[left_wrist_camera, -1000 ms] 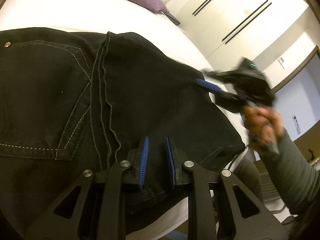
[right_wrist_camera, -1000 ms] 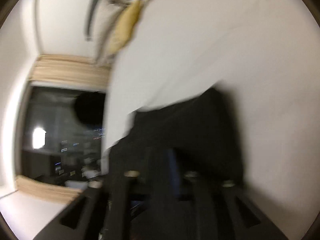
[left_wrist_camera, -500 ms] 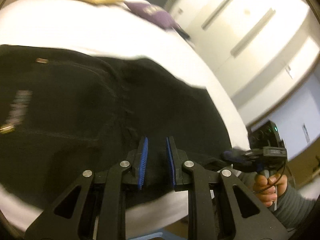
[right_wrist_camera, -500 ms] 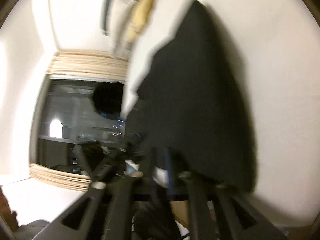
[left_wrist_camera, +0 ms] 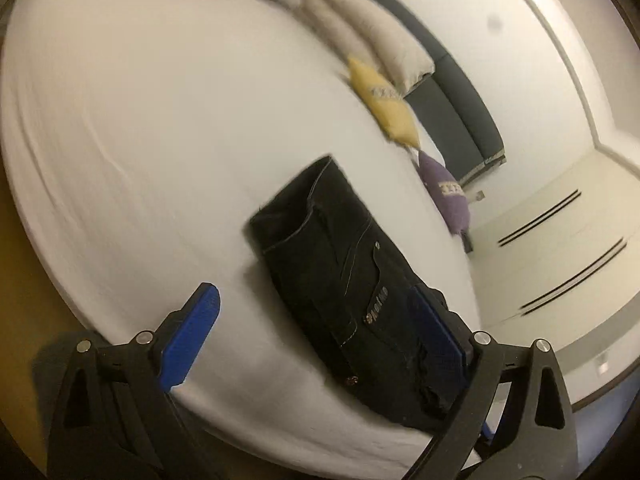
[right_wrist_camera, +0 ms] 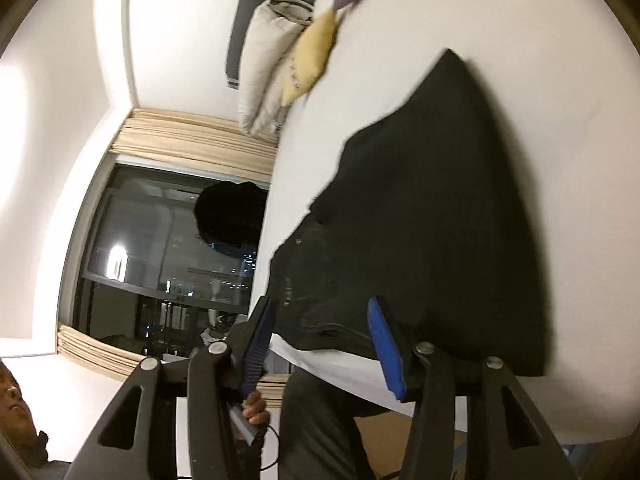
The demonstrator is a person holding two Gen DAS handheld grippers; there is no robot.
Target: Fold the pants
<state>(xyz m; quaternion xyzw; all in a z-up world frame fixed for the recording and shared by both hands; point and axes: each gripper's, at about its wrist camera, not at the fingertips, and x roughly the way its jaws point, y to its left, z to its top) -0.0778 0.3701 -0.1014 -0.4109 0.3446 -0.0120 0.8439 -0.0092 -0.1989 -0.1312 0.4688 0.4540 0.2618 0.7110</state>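
Pants [left_wrist_camera: 344, 280], black denim, lie folded into a compact oblong on the white bed [left_wrist_camera: 140, 140], near its front edge, w/ pale stitching, a rivet and a small lettered tab showing on the top layer. Left gripper [left_wrist_camera: 316, 336] is spread wide, holding nothing: one blue pad [left_wrist_camera: 192, 332] sits over bare sheet to the left of the bundle, the other blue pad at the bundle's right edge (touching or just beside, can't tell). Right gripper [right_wrist_camera: 324, 344] is also open and has no hold on anything; its blue pads [right_wrist_camera: 386, 350] sit either side of the folded pants' [right_wrist_camera: 432, 216] near end, at the bed [right_wrist_camera: 540, 40] edge, fabric between them but not pinched. Far end of the bed in left wrist view: a yellow cushion [left_wrist_camera: 384, 104], a purple cushion [left_wrist_camera: 446, 196], pale pillows [left_wrist_camera: 360, 28] against a dark headboard [left_wrist_camera: 460, 108]. Right wrist view is tilted & shows a dark window [right_wrist_camera: 160, 248] w/ beige curtains [right_wrist_camera: 192, 132], plus a hand [right_wrist_camera: 254, 404] gripping a handle below the bed edge.
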